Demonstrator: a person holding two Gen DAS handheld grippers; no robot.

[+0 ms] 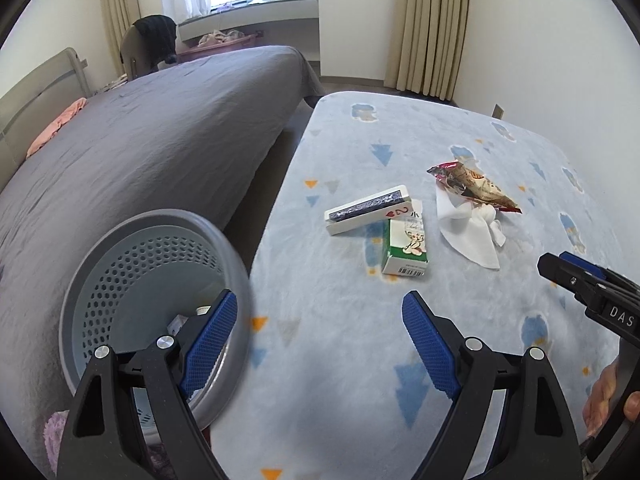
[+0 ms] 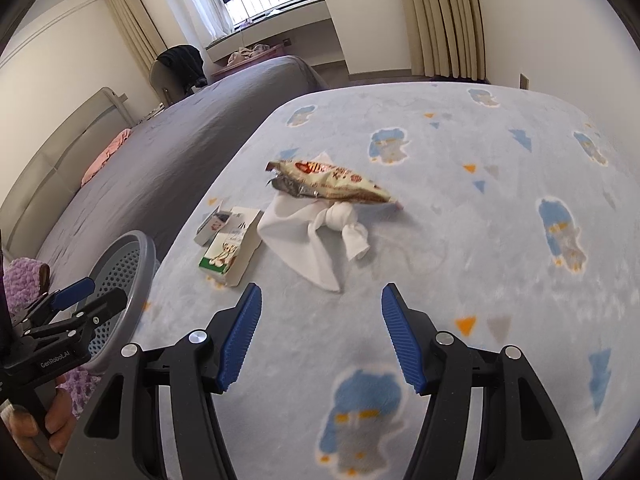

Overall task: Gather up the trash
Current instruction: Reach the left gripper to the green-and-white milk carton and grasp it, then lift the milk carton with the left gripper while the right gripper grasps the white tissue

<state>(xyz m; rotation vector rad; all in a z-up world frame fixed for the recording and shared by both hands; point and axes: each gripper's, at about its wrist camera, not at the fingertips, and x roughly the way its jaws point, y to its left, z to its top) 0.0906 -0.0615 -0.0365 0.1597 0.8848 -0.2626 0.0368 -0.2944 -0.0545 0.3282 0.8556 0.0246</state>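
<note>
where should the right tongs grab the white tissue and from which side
Grip the white tissue at its twisted knot, the one raised, bunched part; the rest lies flat on the blanket. Come from above on the near side with the open right tongs, since the snack wrapper overlaps its far edge.

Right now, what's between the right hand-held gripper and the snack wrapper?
In the right wrist view, the white tissue lies between the open right hand-held gripper and the snack wrapper, partly tucked under it.
</note>
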